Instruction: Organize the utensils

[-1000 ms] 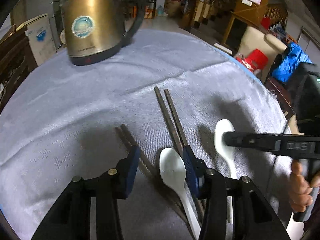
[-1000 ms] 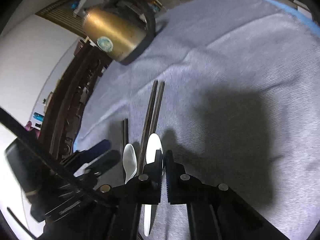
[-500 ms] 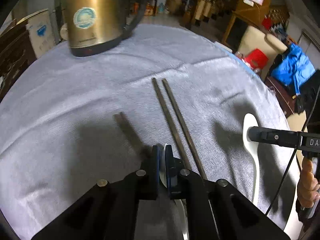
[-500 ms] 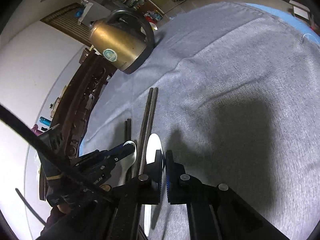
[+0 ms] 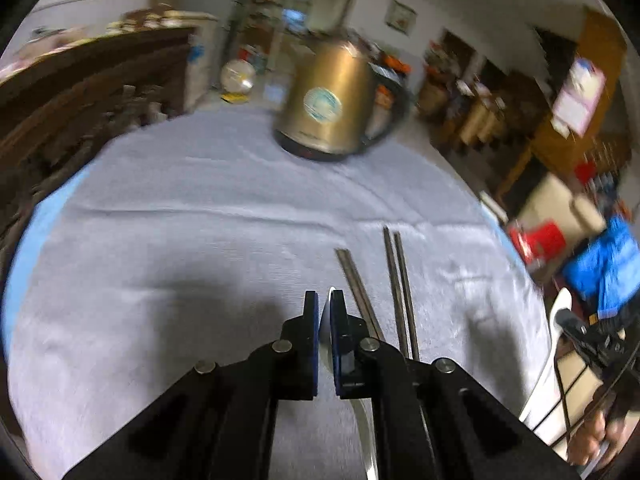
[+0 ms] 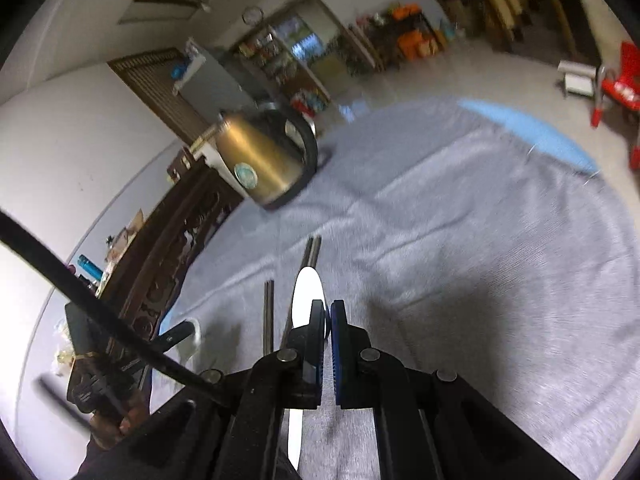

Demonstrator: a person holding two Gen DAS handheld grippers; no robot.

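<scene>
My left gripper [image 5: 325, 304] is shut on a white spoon [image 5: 366, 420], held edge-on between the pads, its handle running back under the fingers. My right gripper [image 6: 328, 316] is shut on a second white spoon [image 6: 307, 294]; its bowl sticks out ahead and the handle hangs below. Both spoons are up off the grey cloth [image 5: 180, 248]. Two pairs of dark chopsticks lie on the cloth, a nearer pair [image 5: 354, 284] and a longer pair [image 5: 400, 280]. In the left wrist view the right gripper [image 5: 570, 322] shows at the right edge with its spoon [image 5: 558, 308].
A gold electric kettle [image 5: 332, 108] stands at the far side of the round table. Dark wooden furniture [image 5: 80, 100] runs along the left. A red stool [image 6: 616, 84] and cluttered shelves sit beyond the table. A person's hand [image 5: 596, 436] grips the right tool.
The left gripper closed on the spoon that lay between its fingers, then lifted it and swung left. The right gripper rose with its spoon too. The chopsticks stayed put.
</scene>
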